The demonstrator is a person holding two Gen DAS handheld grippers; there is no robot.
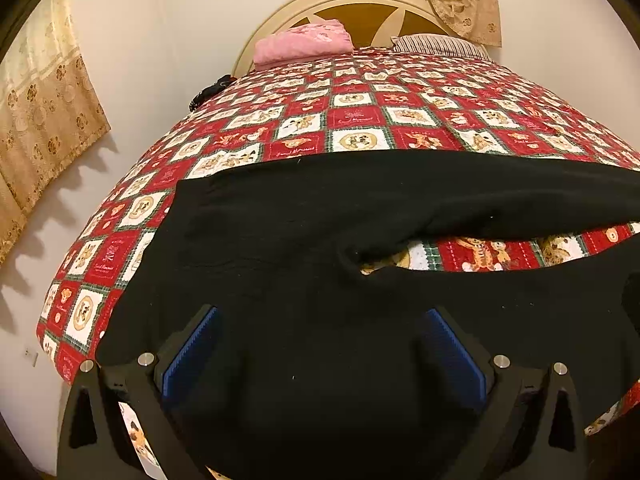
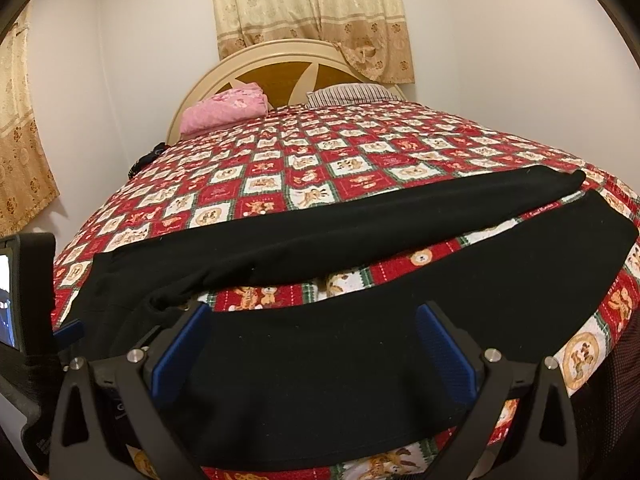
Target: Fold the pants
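Observation:
Black pants lie flat across the near part of the bed, waist to the left, two legs spread apart toward the right with quilt showing between them. My left gripper is open, hovering over the waist and seat area. In the right wrist view the pants run across the frame. My right gripper is open over the near leg, its blue pads on either side of the cloth. Neither gripper holds anything.
The bed has a red, white and green patchwork quilt. A pink folded blanket and a striped pillow lie at the headboard. A dark object sits at the bed's left edge. Curtains hang on the walls.

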